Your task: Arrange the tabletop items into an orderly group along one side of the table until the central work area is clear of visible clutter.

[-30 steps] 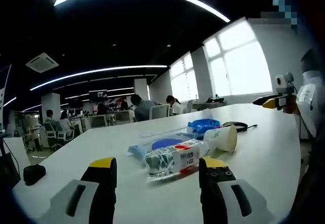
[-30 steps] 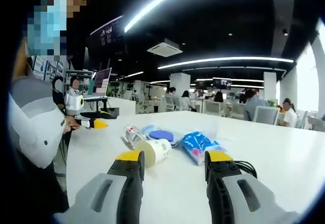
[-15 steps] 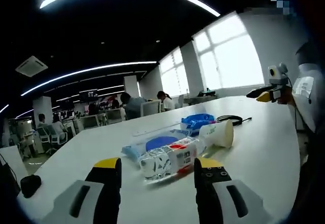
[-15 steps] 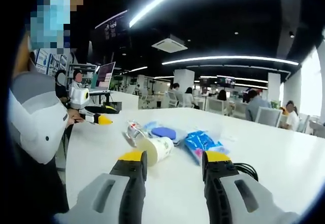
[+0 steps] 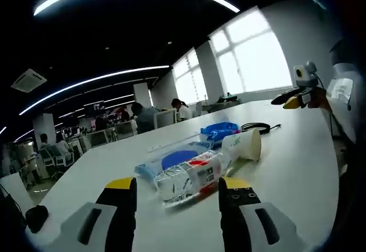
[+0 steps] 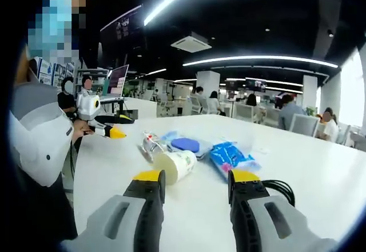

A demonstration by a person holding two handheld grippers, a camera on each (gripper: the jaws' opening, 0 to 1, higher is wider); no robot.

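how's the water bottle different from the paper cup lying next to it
The water bottle is clear crinkled plastic with a red-and-white label; the paper cup is opaque white with green print. The bottle's end is capped, while the cup's mouth gapes open in the right gripper view. Both lie on their sides on the white table.

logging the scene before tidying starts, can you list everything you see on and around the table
water bottle: one, clear with a red and white label, lying on its side nearest the left tool
paper cup: one, white, lying on its side against the bottle
blue packet: one, beside the cup
blue-lidded flat pack: one, behind the bottle
black cable: one, coiled, beside the right tool
black object: one, at the table's edge; what it is, cannot tell
table: one, white
seated people: several, background desks
left tool: yellow-tipped, open, empty
right tool: yellow-tipped, open, empty
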